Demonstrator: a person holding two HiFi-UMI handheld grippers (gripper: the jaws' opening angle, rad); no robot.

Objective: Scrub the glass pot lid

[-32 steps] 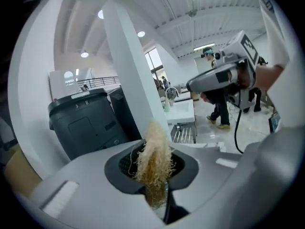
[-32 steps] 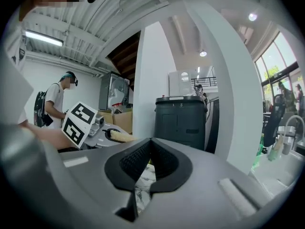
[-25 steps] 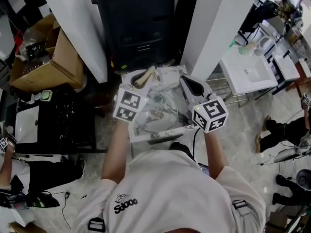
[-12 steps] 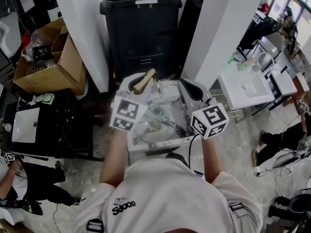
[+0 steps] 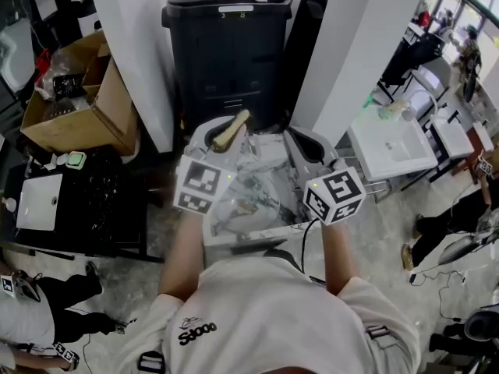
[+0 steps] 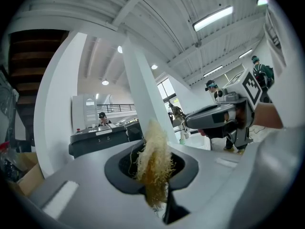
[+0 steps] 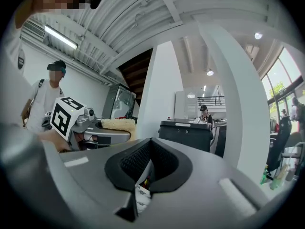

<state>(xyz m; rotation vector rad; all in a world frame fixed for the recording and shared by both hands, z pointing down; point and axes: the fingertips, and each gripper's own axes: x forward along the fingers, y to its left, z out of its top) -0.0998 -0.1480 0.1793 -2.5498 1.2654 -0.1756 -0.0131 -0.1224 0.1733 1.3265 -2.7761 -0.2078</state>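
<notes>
The left hand-held gripper (image 6: 159, 202) is clamped on a frayed yellow scrubber (image 6: 153, 159). The right hand-held gripper (image 7: 143, 178) has its jaws pressed together, apparently empty. The glass pot lid (image 5: 248, 187) lies mid-counter (image 5: 222, 232) beneath both

We see open room between the left tongs (image 5: 224, 135) and the right tongs (image 5: 301, 135), over the surface (image 5: 228, 233). Past its far edge, a black bin (image 5: 226, 45) and two white pillars (image 5: 131, 49) block the way.

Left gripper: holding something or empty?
Holding. The left gripper is shut on a scrubber; its own view shows the frayed yellowish fibres clamped between the jaws.
</notes>
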